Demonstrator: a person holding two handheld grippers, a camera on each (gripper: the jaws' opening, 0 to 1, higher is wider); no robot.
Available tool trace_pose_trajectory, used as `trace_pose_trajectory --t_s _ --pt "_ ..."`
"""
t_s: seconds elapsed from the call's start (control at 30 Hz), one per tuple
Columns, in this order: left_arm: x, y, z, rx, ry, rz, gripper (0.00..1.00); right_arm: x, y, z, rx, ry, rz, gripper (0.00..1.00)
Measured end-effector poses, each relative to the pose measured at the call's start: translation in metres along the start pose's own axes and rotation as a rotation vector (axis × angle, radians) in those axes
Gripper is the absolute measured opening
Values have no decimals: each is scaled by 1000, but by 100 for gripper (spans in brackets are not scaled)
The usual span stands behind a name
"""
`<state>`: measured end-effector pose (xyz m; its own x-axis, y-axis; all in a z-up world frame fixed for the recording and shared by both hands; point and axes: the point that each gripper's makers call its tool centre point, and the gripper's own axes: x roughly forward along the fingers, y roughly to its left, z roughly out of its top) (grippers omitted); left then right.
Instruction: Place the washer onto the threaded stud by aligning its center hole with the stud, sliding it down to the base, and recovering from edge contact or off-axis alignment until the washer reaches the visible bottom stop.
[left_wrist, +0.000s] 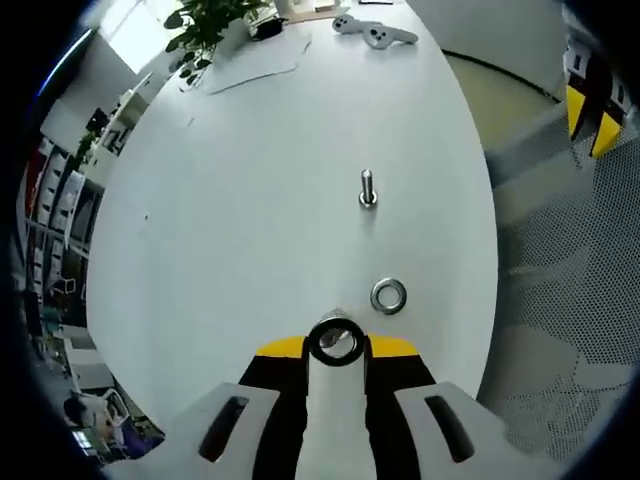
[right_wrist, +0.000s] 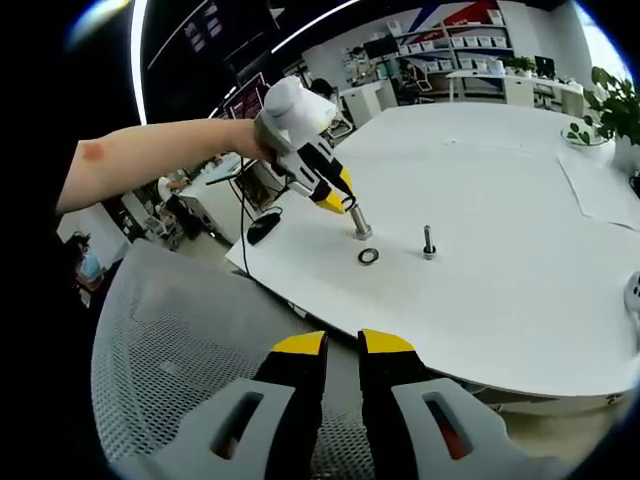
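Observation:
A threaded stud (left_wrist: 368, 188) (right_wrist: 428, 242) stands upright on the white table (left_wrist: 250, 200) (right_wrist: 520, 210). A silver washer (left_wrist: 388, 296) (right_wrist: 368, 257) lies flat on the table between the stud and my left gripper (left_wrist: 336, 345) (right_wrist: 352, 210). That gripper is shut on a dark-rimmed metal ring (left_wrist: 335, 342). In the right gripper view this piece (right_wrist: 360, 226) looks like a short cylinder reaching the tabletop. My right gripper (right_wrist: 342, 345) hovers off the table over a mesh chair, with its jaws nearly together and nothing between them.
A person's bare arm (right_wrist: 150, 155) holds the left gripper. The grey mesh chair (right_wrist: 190, 340) stands beside the table's near edge. A potted plant (left_wrist: 205, 25), papers (left_wrist: 255, 65) and a game controller (left_wrist: 375, 32) lie at the table's far end. Shelves and desks stand behind.

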<state>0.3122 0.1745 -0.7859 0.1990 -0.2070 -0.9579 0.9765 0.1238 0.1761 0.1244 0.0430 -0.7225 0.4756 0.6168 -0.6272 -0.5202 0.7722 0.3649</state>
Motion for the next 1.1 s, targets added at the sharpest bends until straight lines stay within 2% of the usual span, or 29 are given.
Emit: trace_pose_trajectory --t_s 0.13,0.3,1.1 --pt "5 4 1 5 4 4 18 0 0 0 3 -2 0 15" --pt "11 3 -3 25 38 -1 18 0 0 0 4 0 -1 15" --pt "42 2 -9 -23 100 -63 18 0 -2 -1 13 8 -8 15"
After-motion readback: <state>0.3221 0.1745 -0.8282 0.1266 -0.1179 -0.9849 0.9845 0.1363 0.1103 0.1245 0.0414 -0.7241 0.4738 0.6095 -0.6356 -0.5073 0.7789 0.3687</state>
